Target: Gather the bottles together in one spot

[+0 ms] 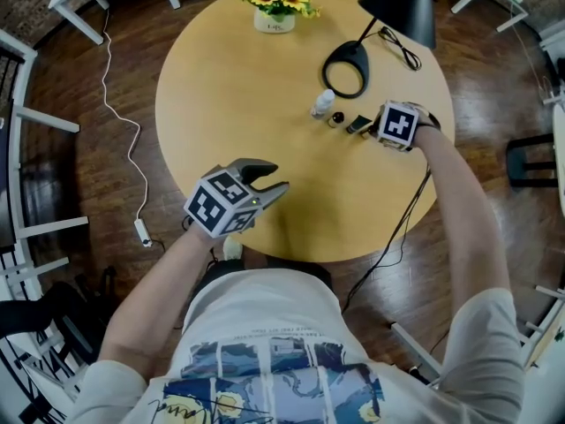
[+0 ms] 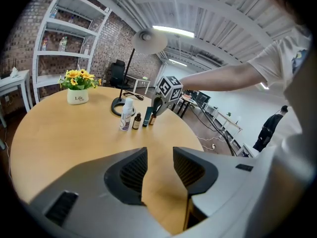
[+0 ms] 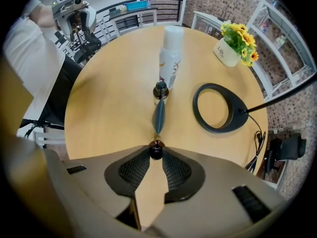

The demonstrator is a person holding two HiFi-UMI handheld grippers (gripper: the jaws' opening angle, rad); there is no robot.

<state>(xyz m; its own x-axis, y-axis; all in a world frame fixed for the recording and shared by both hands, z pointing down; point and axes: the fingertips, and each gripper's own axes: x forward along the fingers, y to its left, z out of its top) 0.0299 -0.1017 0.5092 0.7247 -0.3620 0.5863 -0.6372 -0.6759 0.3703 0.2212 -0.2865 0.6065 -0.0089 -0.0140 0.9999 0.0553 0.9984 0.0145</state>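
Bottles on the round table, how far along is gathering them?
Done: the white bottle, brown bottle and teal bottle stand in a row by the lamp base. In hand: the right claw is shut on a small dark bottle at the row's end. Remaining: release it. The left claw is open, empty.

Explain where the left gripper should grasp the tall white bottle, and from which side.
Grip the white bottle on its upper body, coming level from the side facing the left gripper. It stands upright at the row's end, and the shorter brown bottle stands close beside it, so a high grip should clear that.
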